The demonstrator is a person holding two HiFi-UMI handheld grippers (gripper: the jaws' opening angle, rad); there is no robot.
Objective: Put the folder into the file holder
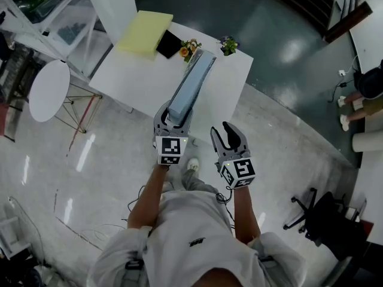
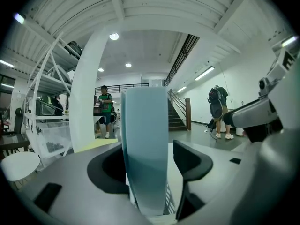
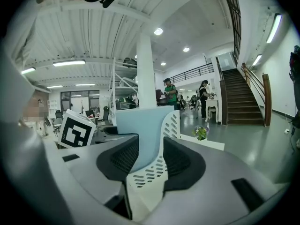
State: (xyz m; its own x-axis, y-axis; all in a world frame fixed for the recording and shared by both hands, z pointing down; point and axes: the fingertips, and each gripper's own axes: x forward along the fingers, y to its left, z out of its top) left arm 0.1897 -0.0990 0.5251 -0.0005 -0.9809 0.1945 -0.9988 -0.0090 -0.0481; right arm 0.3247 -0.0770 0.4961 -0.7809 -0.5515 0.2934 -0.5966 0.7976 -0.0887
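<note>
A light blue folder [image 1: 191,85] stands on edge in a white perforated file holder [image 3: 169,125] on the white table [image 1: 137,76]. My left gripper [image 1: 175,113] straddles the folder's near end. In the left gripper view the folder [image 2: 145,144] fills the gap; it lies against the left pad, and a clear space separates it from the right pad [image 2: 190,161]. My right gripper [image 1: 224,130] hangs to the right of the holder, apart from it and holding nothing. Between its pads I see the holder and folder [image 3: 140,125] further off.
On the table's far side lie a yellow pad [image 1: 143,31], a black item [image 1: 169,43] and two small flower pots [image 1: 190,48] [image 1: 228,45]. A round white side table [image 1: 49,90] stands at the left, a black office chair [image 1: 317,217] at the right. People stand far off.
</note>
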